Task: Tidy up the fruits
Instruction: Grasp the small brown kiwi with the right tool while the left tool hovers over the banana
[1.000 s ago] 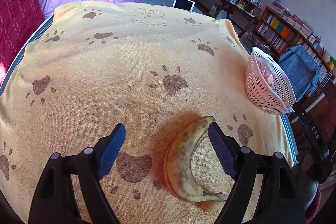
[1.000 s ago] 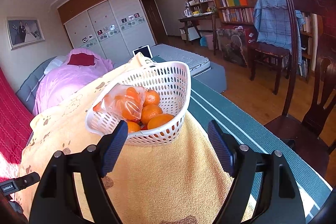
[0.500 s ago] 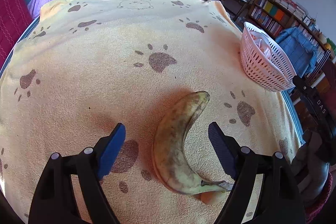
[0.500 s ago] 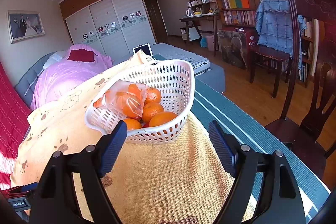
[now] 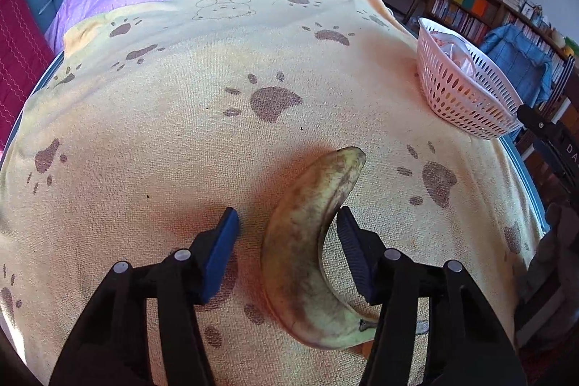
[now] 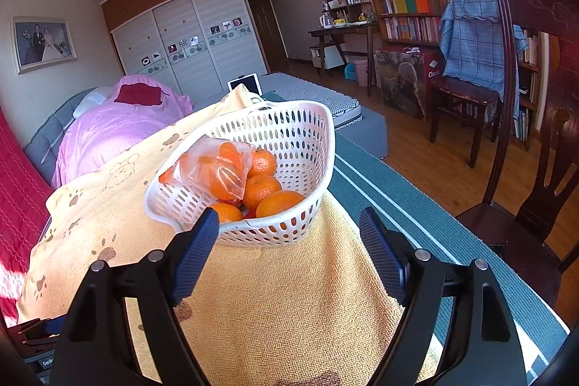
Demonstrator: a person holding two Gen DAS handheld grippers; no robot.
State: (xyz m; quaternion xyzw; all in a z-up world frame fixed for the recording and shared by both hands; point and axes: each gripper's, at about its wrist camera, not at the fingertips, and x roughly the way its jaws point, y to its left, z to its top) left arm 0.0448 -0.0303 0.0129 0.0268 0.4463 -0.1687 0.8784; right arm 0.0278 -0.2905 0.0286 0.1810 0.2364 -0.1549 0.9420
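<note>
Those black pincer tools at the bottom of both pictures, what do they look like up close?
Each is a two-fingered claw. The left gripper and right gripper match: glossy black plastic arms with open cut-outs, small round silver pins at the joints, and flat dark blue pads with a fine ribbed texture on the inner faces. No cables or sleeves show; part of a white printed marking shows on the right gripper's side.

A lived-in home bedroom. A bed (image 6: 119,129) with a pink quilt stands before a sliding-door wardrobe (image 6: 188,38), a framed wedding photo (image 6: 43,42) hangs on the wall, and crowded bookshelves (image 6: 416,13), a small desk (image 6: 343,31) and wooden chairs (image 6: 466,89) line the wooden floor (image 6: 434,169).
</note>
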